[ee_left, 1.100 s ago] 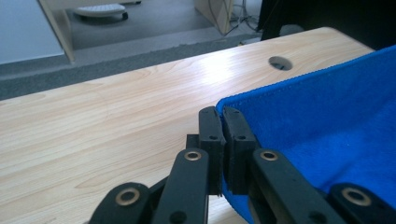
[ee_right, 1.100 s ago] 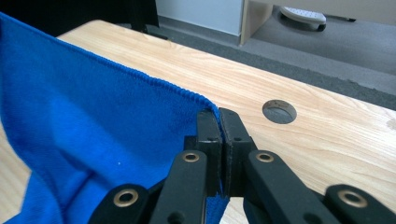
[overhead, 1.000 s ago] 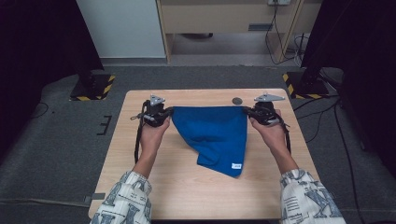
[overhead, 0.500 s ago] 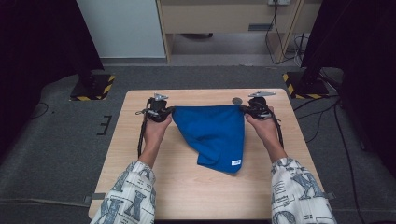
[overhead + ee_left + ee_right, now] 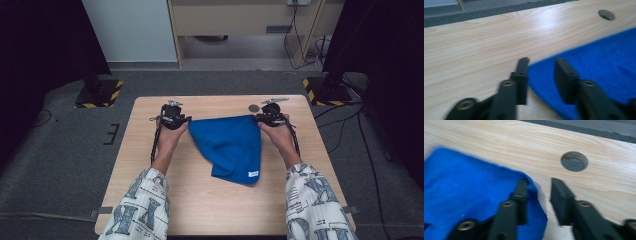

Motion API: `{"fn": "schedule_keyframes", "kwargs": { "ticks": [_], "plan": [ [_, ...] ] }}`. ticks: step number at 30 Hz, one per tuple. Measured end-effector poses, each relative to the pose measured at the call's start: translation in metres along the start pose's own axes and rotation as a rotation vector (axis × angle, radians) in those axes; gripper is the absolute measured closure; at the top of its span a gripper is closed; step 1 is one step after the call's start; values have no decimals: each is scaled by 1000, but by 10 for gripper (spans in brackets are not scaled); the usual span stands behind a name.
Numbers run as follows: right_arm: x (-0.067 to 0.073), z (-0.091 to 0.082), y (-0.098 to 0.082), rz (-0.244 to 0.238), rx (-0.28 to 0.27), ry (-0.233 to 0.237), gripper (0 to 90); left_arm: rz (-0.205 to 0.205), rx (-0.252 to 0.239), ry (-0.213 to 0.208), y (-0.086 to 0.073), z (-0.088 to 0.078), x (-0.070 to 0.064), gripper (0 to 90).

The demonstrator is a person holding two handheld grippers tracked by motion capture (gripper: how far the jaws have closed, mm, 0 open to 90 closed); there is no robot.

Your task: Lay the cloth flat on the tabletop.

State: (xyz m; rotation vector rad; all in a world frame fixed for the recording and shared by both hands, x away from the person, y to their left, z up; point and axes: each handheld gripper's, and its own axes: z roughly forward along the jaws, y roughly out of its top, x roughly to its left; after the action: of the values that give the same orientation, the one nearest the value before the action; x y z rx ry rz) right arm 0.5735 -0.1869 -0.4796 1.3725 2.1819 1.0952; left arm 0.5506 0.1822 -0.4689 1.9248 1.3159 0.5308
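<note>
While both jaws have just been opening, left gripper [image 5: 541,65] and right gripper [image 5: 538,185] stand parted over blue fleece cloth [image 5: 231,145] corners; bare wooden table [image 5: 210,200] beyond, pads blurred.

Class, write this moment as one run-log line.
left gripper: jaws just opened, off blue cloth corner | right gripper: jaws just opened, corner released | cloth: flat on table

Both grippers' fingers [image 5: 565,75] have just opened, releasing the blue cloth [image 5: 230,145].
</note>
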Motion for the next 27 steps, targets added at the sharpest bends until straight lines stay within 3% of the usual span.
{"fn": "schedule_keyframes", "kwargs": {
  "ticks": [2,4,7,10,19,27],
  "plan": [
    [-1,3,0,7,8,-49,490,-9,11,25,0,1,0,416],
    [-2,5,-1,27,20,-51,399,-33,14,11,0,1,0,384],
    [-6,7,-3,26,36,-77,340,-9,23,14,1,-3,-3,371],
    [-9,7,-3,45,31,-71,272,-14,10,8,1,-8,-4,362],
    [-17,1,-6,32,61,-101,191,-11,-5,-1,-15,-19,-12,372],
    [-18,-12,-2,16,30,-118,178,14,-35,-9,-31,-36,-23,376]
  ]
}}
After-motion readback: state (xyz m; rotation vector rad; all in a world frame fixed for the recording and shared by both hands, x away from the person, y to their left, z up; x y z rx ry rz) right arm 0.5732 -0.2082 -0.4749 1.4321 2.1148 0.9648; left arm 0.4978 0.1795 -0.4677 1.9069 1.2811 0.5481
